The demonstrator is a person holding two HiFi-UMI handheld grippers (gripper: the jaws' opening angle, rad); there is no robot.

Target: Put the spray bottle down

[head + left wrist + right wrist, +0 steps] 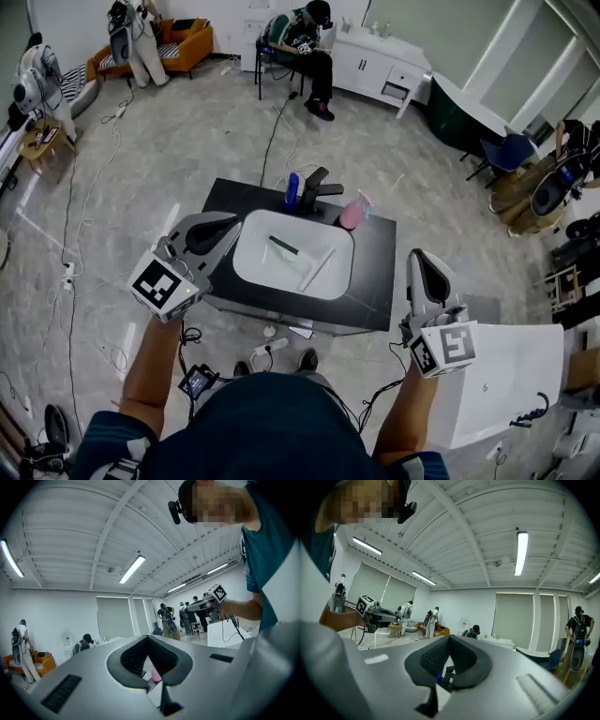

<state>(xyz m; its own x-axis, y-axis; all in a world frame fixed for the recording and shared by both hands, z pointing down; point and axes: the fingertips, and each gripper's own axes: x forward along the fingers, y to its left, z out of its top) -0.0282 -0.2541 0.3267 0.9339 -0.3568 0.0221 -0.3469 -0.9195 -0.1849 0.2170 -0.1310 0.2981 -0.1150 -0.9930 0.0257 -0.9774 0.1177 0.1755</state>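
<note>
The pink spray bottle stands upright on the black counter, at the back right of the white sink basin, with no gripper on it. My left gripper hovers over the counter's left end, shut and empty. My right gripper is off the counter's right edge, well apart from the bottle, shut with nothing in it. In the left gripper view the jaws meet and the pink bottle shows through the gap below them. In the right gripper view the jaws also meet.
A black faucet and a blue bottle stand behind the basin. A dark tool and a white stick lie inside it. A white table is at my right. Cables run across the floor; a seated person is far back.
</note>
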